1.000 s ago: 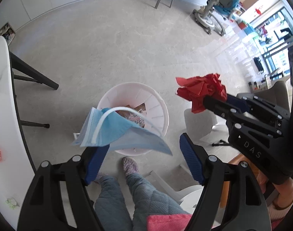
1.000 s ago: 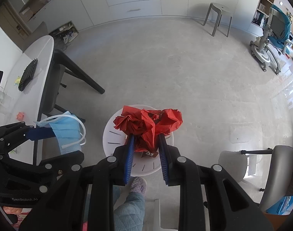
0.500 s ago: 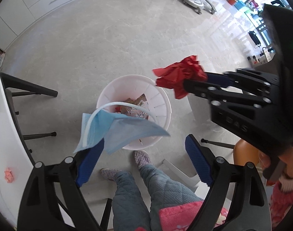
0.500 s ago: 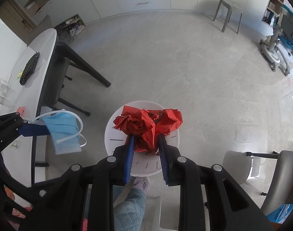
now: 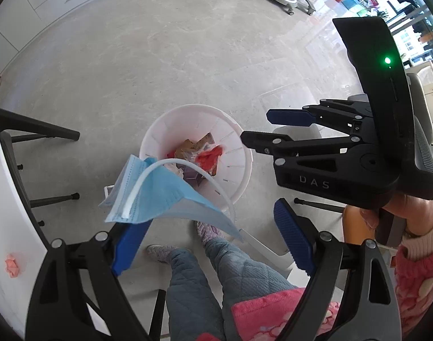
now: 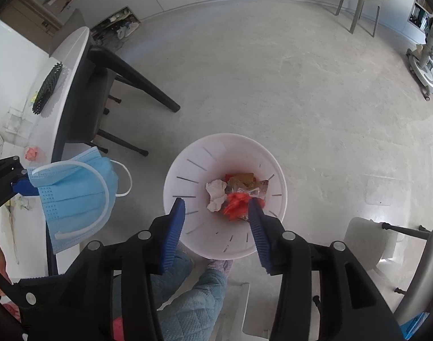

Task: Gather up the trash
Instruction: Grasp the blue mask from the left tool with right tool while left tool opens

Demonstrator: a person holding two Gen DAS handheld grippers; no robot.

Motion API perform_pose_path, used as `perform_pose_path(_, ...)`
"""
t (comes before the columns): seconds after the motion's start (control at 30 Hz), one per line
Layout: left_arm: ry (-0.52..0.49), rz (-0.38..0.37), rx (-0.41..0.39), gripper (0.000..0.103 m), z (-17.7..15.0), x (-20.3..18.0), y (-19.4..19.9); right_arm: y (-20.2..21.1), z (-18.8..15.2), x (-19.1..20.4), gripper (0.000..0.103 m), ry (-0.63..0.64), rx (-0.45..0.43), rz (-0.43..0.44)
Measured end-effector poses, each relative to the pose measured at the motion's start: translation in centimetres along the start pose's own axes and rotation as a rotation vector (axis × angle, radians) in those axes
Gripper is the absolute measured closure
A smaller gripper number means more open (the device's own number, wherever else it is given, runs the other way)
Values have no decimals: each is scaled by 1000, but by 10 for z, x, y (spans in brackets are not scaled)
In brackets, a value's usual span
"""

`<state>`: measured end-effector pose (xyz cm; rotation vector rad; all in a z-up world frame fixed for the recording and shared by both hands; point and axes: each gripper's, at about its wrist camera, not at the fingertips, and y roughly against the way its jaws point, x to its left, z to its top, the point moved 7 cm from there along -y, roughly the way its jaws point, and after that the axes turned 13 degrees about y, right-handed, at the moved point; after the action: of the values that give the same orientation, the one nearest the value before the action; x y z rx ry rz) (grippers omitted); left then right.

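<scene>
Mask (image 6: pixel 74 190) hangs from one pad of the left gripper (image 5: pixel 213 244), whose jaws stand wide apart; it clings by its edge, beside the bin (image 6: pixel 185 167) and not yet over it. Red paper (image 6: pixel 235 203) lies inside the bin with one white wad (image 6: pixel 216 194) and some wrappers. The right gripper (image 6: pixel 216 224) is spread wide and empty above the bin. Judged next step: carry the mask over the bin's centre, then shake or tilt the pad, since the light fabric may cling or drift past the rim. Counts: one mask, one bin, two grippers, one pink scrap (image 6: pixel 31 153) on the table (image 6: pixel 66 56).
</scene>
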<state>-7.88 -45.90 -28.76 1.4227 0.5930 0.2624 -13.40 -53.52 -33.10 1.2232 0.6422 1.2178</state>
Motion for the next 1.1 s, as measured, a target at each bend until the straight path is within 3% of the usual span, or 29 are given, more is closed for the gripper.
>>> perform_pose_path(0.23,-74,-52,7,20,-3,-8,5,21,12,20,49,159,-55,101)
perform_pose_path(0.4,-123,-99,7,20,-2,-13,13,36,28,28,44,264,-59,124)
perform_pose_path(0.77,-181,-92,-12,16,-1,-12,20,71,40,47,44,368,-63,246)
perform_pose_path(1.1,-201,-116,-34,16,3,-17,22,93,43,64,44,355,-95,376)
